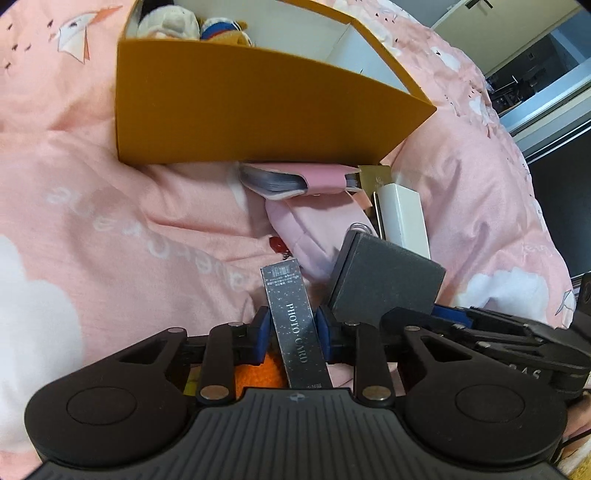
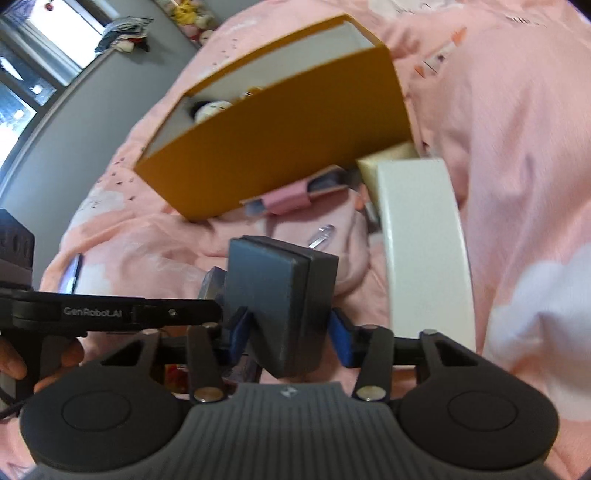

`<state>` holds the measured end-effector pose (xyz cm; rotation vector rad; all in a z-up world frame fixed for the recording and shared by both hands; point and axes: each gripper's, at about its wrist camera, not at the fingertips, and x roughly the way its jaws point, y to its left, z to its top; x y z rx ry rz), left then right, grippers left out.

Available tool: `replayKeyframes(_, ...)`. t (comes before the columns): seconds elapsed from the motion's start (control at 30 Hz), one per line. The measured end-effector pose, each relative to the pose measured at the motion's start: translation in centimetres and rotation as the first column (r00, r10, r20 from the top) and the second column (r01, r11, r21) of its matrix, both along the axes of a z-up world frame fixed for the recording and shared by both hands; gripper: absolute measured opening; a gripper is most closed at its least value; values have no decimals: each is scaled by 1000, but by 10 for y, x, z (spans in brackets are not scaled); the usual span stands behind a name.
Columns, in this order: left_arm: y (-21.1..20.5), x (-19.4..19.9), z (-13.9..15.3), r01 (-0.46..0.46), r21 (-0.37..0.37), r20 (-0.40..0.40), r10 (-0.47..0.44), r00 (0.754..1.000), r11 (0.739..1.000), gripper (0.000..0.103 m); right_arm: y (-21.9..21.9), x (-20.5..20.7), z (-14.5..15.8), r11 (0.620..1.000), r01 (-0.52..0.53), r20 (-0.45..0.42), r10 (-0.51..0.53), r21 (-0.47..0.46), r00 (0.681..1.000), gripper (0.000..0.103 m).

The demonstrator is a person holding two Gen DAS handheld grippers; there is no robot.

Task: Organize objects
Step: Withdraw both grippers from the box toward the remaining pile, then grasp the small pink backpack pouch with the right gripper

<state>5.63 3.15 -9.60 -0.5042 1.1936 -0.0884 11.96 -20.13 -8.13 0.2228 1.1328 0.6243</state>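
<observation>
On a bed with a pink quilt stands an open orange cardboard box, white inside, and soft toys lie in its far left corner. Just in front of the box lies a pink card holder with a strap around it, touching the lower edge of the box. To the right of it a white oblong box lies on the quilt.

The left tongs pinch a slim black box with the words "PHOTO CARD"; the blue pads press on both of its long sides, and the box points away toward the orange box. Under the tongs something orange is partly hidden.

The right tongs are around a dark grey box with a lid seam. Its left pad touches the box, but at the right pad a small gap shows, so it is not clear that they pinch it. At the left edge of the right view a hand holds the handle of the left tool.
</observation>
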Motion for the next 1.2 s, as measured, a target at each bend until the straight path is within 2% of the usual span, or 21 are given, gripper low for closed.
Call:
replayKeyframes(0.13, 2, -1, 2, 16, -1, -1, -16, 1000, 1000, 30, -10, 2, -1, 999, 18, -57, -16, 33, 998, 44)
replayKeyframes(0.2, -1, 1, 4, 42, 14, -3, -41, 999, 999, 33, -16, 1, -4, 1000, 27, -114, -27, 1, 993, 42)
replayKeyframes(0.27, 1, 2, 8, 24, 51, 13, -24, 1000, 998, 34, -24, 0, -4, 999, 29, -159, -32, -20, 987, 42)
replayKeyframes(0.3, 2, 3, 13, 19, 76, 34, -22, 999, 997, 38, -26, -1, -2, 998, 23, -161, -31, -51, 986, 42)
replayKeyframes(0.37, 1, 4, 23, 33, 121, 81, -43, 996, 992, 44, -26, -6, 8, 992, 4, -115, -18, -123, 993, 43)
replayKeyframes(0.47, -6, 10, 34, 103, 178, 131, -127, 983, 979, 44, -18, -6, 30, 977, -13, 13, 16, -211, 1000, 43)
replayKeyframes(0.6, -17, 17, 38, 162, 231, 169, -204, 964, 959, 44, 4, 5, 49, 973, -85, 131, 116, -216, 985, 44)
replayKeyframes(0.67, -17, 19, 35, 154, 223, 171, -194, 966, 963, 44, 26, 12, 46, 956, -157, 141, 195, -246, 971, 47)
replayKeyframes(0.77, -9, 21, 31, 122, 214, 154, -156, 976, 969, 44, 59, 24, 28, 900, -239, 107, 295, -364, 949, 65)
replayKeyframes(0.83, -4, 21, 29, 112, 215, 155, -147, 977, 970, 44, 75, 31, 13, 855, -269, 77, 336, -444, 939, 67)
replayKeyframes(0.87, -1, 22, 28, 108, 211, 156, -142, 977, 972, 44, 80, 34, 6, 836, -286, 56, 352, -468, 934, 71)
replayKeyframes(0.93, 4, 23, 26, 102, 192, 156, -133, 979, 976, 44, 87, 41, -8, 811, -314, 7, 364, -494, 931, 72)
replayKeyframes(1.03, 7, 27, 22, 105, 174, 155, -132, 979, 979, 44, 91, 45, -22, 803, -332, -39, 361, -494, 932, 68)
replayKeyframes(1.07, 8, 27, 21, 108, 171, 155, -135, 979, 979, 44, 90, 47, -24, 809, -324, -45, 347, -491, 937, 64)
replayKeyframes(1.1, 9, 28, 20, 111, 169, 156, -138, 978, 979, 44, 88, 48, -23, 818, -319, -47, 339, -479, 940, 60)
replayKeyframes(1.2, 10, 27, 22, 128, 178, 181, -160, 970, 976, 44, 82, 46, -7, 839, -301, -7, 335, -454, 942, 58)
